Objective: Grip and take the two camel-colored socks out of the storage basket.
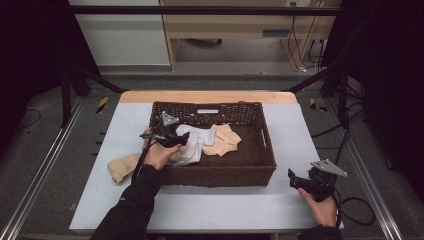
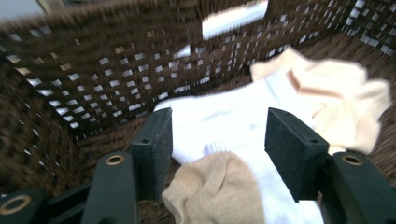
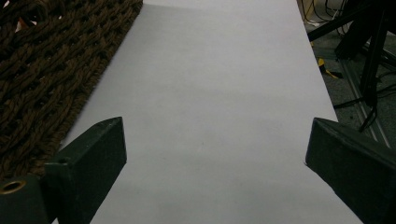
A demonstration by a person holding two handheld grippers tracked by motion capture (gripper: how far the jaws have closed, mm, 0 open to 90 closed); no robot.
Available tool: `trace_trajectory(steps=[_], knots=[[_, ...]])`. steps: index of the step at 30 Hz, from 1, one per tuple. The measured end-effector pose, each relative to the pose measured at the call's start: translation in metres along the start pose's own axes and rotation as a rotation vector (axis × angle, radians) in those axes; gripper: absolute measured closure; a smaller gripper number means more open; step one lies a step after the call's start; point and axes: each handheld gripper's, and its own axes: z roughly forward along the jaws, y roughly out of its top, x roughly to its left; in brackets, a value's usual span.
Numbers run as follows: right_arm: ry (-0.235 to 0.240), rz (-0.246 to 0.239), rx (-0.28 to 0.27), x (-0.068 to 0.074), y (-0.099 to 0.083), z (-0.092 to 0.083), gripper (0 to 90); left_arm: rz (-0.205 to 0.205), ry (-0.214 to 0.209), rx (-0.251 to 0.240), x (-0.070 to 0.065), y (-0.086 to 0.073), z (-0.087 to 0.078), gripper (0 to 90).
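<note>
— Over the near left corner of the wicker basket, what are the left tongs doing?

— They hang just inside the basket's left wall, jaws standing apart. In the left gripper view a tan sock lies between the two black jaws, its rounded end bunched low in the gap; the pads do not press on it. Under it lies a white sock.

— Which way do the socks run?

— From above, the white sock has its long axis running from the basket's near left toward its middle. A pale peach sock lies crumpled just right of it, touching it, with no clear long axis. Another tan sock lies on the worktop, outside the basket's left wall, stretched roughly along that wall's near end.

— And the right tongs?

— Held well right of the basket's near right corner, above bare worktop, jaws wide apart with nothing between them.

— Any writing?

— A pale tag sits on the basket's far wall, but it is too small to read. No brand is legible on the socks.
</note>
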Motion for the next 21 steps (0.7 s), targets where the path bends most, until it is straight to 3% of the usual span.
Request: trace_trajectory(steps=[7,9,13,14,17,18,21], knots=[[0.002,-0.002,0.002,0.0,0.0,0.0,5.5,0.002,0.007,0.075,0.003,-0.008,0.012,32.3],[0.002,-0.002,0.002,0.0,0.0,0.0,5.5,0.021,0.011,0.105,0.003,-0.011,0.014,30.2],[0.002,-0.002,0.003,0.0,0.0,0.0,5.5,0.035,0.004,0.112,0.002,-0.012,0.015,27.7],[0.003,-0.001,0.004,0.0,0.0,0.0,5.6,0.041,-0.005,0.139,0.003,-0.014,0.017,26.8],[0.003,-0.003,0.005,0.0,0.0,0.001,5.5,0.048,-0.009,0.155,0.003,-0.015,0.017,26.9],[0.002,-0.002,0.005,0.001,0.0,0.001,5.5,0.033,-0.018,0.176,0.003,-0.015,0.018,30.1],[0.001,-0.008,0.005,0.0,0.0,0.001,5.6,0.041,-0.01,0.194,0.003,-0.016,0.019,35.4]])
